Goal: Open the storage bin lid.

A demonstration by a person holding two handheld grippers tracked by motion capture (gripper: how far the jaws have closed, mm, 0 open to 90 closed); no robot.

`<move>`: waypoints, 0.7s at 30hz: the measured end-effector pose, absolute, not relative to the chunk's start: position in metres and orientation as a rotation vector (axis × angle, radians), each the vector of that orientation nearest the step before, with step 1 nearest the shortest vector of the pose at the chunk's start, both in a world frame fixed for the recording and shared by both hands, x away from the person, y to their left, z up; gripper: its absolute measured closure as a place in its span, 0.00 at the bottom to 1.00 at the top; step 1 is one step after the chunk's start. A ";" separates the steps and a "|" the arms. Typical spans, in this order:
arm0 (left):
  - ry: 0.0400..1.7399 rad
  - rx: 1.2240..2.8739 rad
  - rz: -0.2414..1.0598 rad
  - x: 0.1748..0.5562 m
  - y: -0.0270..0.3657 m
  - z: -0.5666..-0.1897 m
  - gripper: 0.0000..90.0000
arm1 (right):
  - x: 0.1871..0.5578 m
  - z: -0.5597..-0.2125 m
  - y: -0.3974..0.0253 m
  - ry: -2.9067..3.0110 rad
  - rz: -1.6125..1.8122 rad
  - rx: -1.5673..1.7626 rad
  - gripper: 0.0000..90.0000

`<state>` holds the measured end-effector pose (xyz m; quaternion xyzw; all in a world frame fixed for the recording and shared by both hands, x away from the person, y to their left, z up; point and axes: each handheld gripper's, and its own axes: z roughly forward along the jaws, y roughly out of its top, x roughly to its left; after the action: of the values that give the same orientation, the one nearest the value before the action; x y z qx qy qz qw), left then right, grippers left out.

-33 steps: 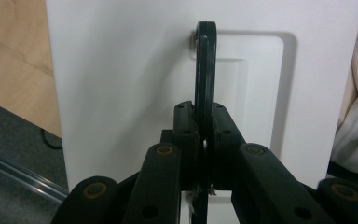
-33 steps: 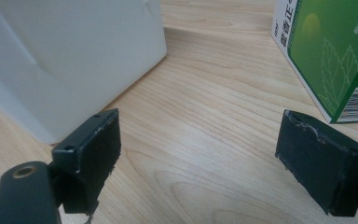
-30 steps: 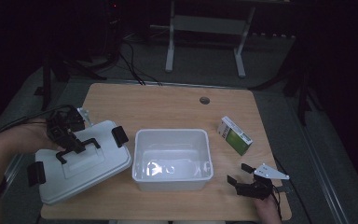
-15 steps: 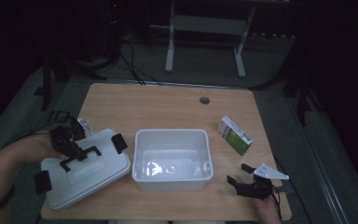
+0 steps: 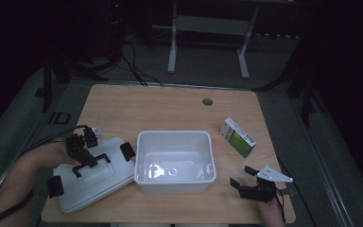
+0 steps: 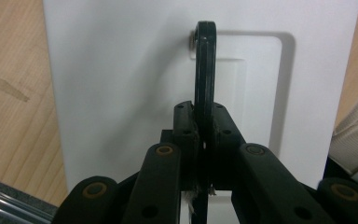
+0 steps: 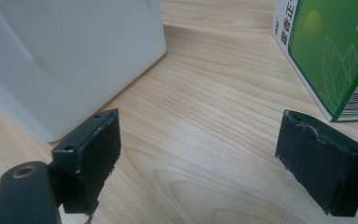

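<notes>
The white lid (image 5: 90, 176) lies on the desk (image 5: 160, 106) just left of the open white bin (image 5: 176, 161), its near corner hanging a little over the desk's front edge. My left claw (image 5: 86, 158) is pinched tight on the lid's black handle (image 6: 204, 74), which stands upright between the jaws. I judge this to be the step of setting the lid aside, with the bin already uncovered. My right claw (image 5: 246, 178) rests low on the desk with its jaws spread wide and nothing between them, the bin's wall on one side, the green box (image 7: 335, 51) ahead on the other. Next I should probably release the handle, then send the right claw forward to take the green box and carry it to the bin.
</notes>
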<state>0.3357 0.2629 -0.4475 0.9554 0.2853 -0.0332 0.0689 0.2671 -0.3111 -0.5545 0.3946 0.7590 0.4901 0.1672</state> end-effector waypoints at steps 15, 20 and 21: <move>0.898 2.890 -0.042 0.346 0.263 -0.463 0.93 | 0.267 -0.554 -0.311 2.163 1.397 1.119 0.15; 0.913 2.897 -0.027 0.351 0.258 -0.470 0.93 | 0.267 -0.554 -0.312 2.163 1.397 1.121 0.15; 0.909 2.902 -0.028 0.351 0.257 -0.470 0.93 | 0.267 -0.554 -0.312 2.161 1.398 1.122 0.15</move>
<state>0.3511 0.2574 -0.4705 0.9530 0.2987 -0.0091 0.0502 0.2674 -0.3122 -0.5545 0.3941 0.7590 0.4911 0.1658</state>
